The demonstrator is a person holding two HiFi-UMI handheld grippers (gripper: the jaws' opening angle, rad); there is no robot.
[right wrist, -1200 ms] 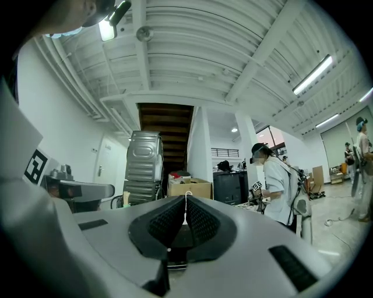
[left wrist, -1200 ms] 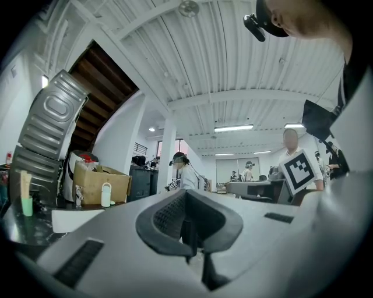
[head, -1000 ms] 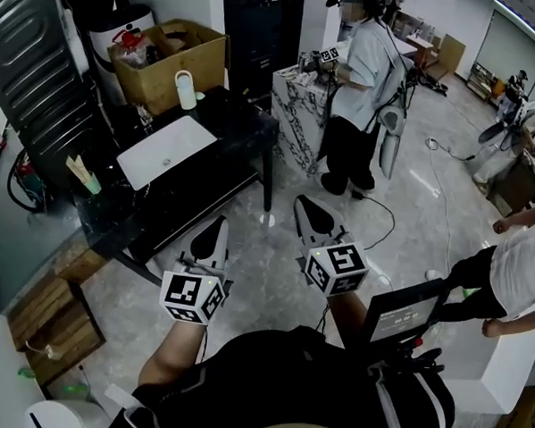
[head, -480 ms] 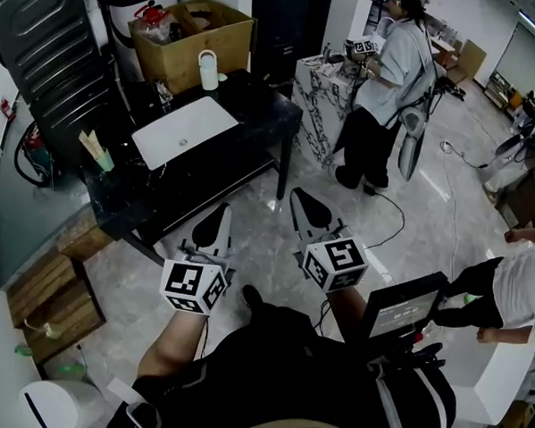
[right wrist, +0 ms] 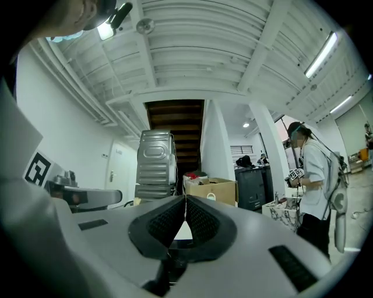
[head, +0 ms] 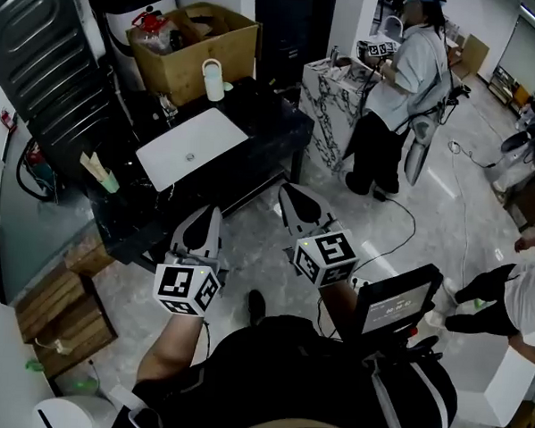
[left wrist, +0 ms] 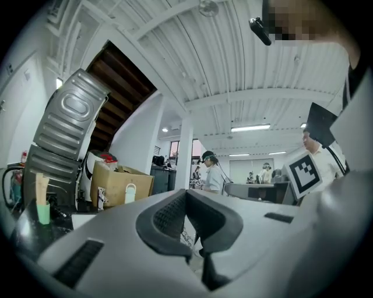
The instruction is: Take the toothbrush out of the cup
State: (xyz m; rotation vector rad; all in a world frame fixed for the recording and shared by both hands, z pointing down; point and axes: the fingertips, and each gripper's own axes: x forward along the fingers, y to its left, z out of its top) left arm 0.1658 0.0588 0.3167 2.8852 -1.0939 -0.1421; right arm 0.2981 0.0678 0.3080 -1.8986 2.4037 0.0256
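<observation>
Head view: washstand corner, tongs closed and empty

Head view stock, counted from the near edge.
- Left gripper [head: 210,216]: jaws pressed together with nothing between them, held level over the floor, just short of the counter's near edge.
- Right gripper [head: 287,192]: jaws likewise together and empty, level, beside the left one.
- Counter [head: 255,118]: black top, standing on a grey marbled floor [head: 274,254].
- Basin [head: 190,148]: white, rectangular, set into the counter top.
- Cup [head: 109,182]: pale green, upright at the counter's left end, well apart from both grippers.
- Toothbrush [head: 91,165]: light-coloured handle, leaning in the cup, untouched.
- Bottle [head: 213,79]: white, upright at the counter's far edge.
- Box [head: 201,35]: open cardboard, behind the counter.
- Panel [head: 39,58]: grey ribbed metal, leaning at the left.
- Crates [head: 61,305]: wooden, on the floor at the lower left.
- Cabinet [head: 340,101]: marble-patterned, right of the counter, with a person [head: 404,90] standing at it.
</observation>
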